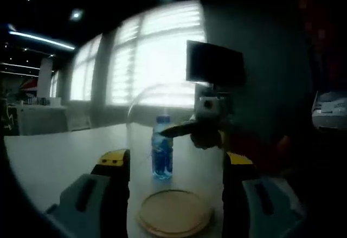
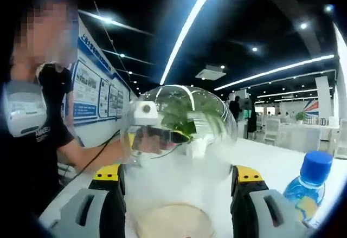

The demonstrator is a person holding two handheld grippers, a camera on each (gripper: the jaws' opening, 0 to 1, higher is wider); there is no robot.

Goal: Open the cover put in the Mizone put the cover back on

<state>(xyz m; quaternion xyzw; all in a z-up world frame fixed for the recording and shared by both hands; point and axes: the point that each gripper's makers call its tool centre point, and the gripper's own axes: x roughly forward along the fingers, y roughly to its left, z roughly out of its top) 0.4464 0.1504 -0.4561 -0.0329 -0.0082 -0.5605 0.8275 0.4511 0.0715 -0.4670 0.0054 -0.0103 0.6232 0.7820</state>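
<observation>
The left hand-held gripper (image 1: 176, 165) gripped the clear glass cover (image 1: 174, 140), its jaws pressed against the dome's two sides, with the dome apparently held just above the round wooden base (image 1: 174, 213) on the white worktop (image 1: 49, 156). Through the glass, the blue-capped Mizone bottle (image 1: 162, 148) stood upright on the worktop beyond the base. In the right gripper view, the right hand-held gripper (image 2: 178, 186) stood wide, its jaws either side of the dome (image 2: 179, 135) without clearly touching it. The bottle (image 2: 308, 192) stood beside the right jaw, toward the worktop's (image 2: 271, 156) far side.
</observation>
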